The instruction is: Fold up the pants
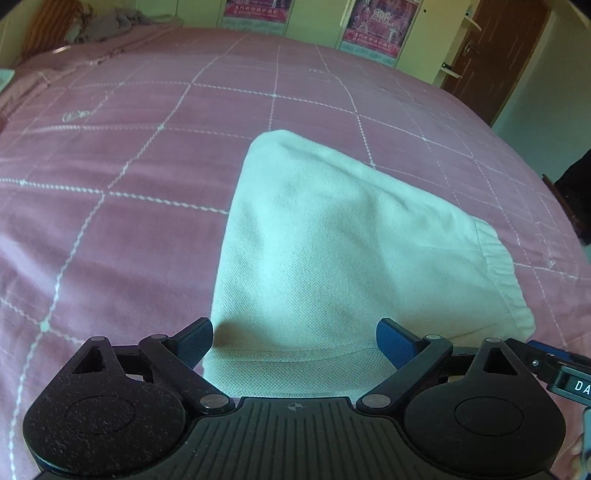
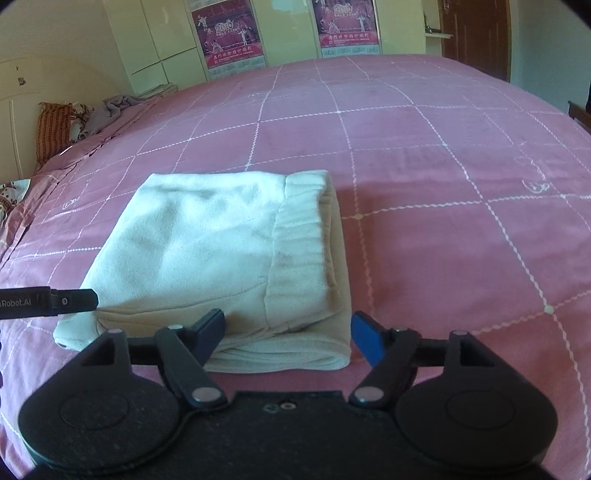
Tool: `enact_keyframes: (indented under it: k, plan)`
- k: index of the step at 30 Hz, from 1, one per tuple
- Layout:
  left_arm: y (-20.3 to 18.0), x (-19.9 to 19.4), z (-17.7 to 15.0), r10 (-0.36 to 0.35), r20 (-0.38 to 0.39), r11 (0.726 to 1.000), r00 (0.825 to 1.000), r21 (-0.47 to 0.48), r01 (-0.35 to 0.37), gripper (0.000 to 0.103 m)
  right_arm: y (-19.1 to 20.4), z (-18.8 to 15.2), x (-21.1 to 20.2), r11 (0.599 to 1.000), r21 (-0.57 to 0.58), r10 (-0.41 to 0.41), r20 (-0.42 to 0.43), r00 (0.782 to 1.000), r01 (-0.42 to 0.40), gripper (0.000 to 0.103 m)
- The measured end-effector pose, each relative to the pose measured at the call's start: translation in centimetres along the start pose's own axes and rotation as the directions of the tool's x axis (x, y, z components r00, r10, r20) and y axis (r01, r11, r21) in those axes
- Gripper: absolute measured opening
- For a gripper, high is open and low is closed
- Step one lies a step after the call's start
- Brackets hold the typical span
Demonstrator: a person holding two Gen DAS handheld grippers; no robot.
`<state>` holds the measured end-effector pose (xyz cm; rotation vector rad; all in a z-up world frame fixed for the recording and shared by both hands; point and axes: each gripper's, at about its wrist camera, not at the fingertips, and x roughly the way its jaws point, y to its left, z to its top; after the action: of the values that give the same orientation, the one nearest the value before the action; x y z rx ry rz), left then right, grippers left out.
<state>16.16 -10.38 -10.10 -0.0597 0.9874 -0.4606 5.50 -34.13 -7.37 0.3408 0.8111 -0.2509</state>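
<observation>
Pants: my white pants (image 2: 221, 251) lie folded into a compact stack on the bed, near its close edge, the elastic waistband (image 2: 303, 236) on top along the stack's right side.
Bed: a pink bedspread (image 2: 424, 184) with a grid of white stitched lines covers the bed and carries the pants.
Left gripper: my left gripper (image 1: 294, 341) hangs over the near left end of the stack, jaws spread wide with the white cloth showing between them; they grip nothing. Its black tip (image 2: 75, 300) shows at the left edge of the right wrist view, just beside the stack's left corner.
Right gripper: my right gripper (image 2: 288, 334) sits at the near right corner of the stack, jaws wide apart, one blue pad on each side of the folded edge; nothing is pinched.
Head of bed: a grey cloth (image 2: 110, 110) and a striped orange pillow (image 2: 51, 129) lie at the far left corner.
Wall: two red posters (image 2: 229, 37) hang on pale yellow cupboard doors beyond the bed; a dark wooden door (image 2: 476, 33) stands at far right.
</observation>
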Motion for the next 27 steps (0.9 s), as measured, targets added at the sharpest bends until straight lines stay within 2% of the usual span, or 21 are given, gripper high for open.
enact_keyframes:
  k: [6,8,9,12,15,18,20,24,27]
  plan:
    - [2.1,1.5,0.9,-0.107,-0.047,0.992,0.993,-0.072,0.104,0.094,-1.5,0.7,0.7,0.993,0.098,0.075,-0.040,0.996,-0.071,0.076]
    - [3.0,2.1,1.3,-0.139,-0.065,0.986,0.988,-0.104,0.132,0.081,-2.6,0.9,1.2,0.980,0.165,0.119,-0.052,0.991,-0.109,0.075]
    - [3.6,2.3,1.6,-0.141,-0.071,0.984,0.987,-0.117,0.133,0.070,-3.1,1.0,1.3,0.974,0.192,0.135,-0.053,0.989,-0.123,0.074]
    - [5.6,3.0,2.2,-0.214,-0.075,0.964,0.974,-0.177,0.198,0.061,-5.1,1.1,2.2,0.941,0.292,0.196,-0.061,0.979,-0.170,0.074]
    - [6.2,3.4,2.7,-0.215,-0.061,0.961,0.975,-0.192,0.200,0.062,-6.5,1.1,3.5,0.907,0.358,0.267,-0.083,0.960,-0.222,0.076]
    - [6.0,3.4,3.1,-0.132,-0.043,0.979,0.990,-0.160,0.124,0.084,-7.3,1.1,4.5,0.876,0.407,0.313,-0.072,0.947,-0.258,0.076]
    - [6.2,3.7,3.0,-0.123,-0.043,0.983,0.991,-0.139,0.116,0.090,-7.8,1.3,4.9,0.859,0.433,0.330,-0.063,0.942,-0.272,0.076]
    - [6.3,4.5,2.9,-0.167,-0.076,0.976,0.983,-0.157,0.154,0.092,-8.4,1.7,5.9,0.837,0.458,0.361,-0.054,0.931,-0.298,0.080]
    - [5.5,4.8,2.4,-0.243,-0.098,0.960,0.965,-0.170,0.224,0.090,-8.8,2.1,6.4,0.817,0.488,0.374,-0.042,0.926,-0.308,0.080]
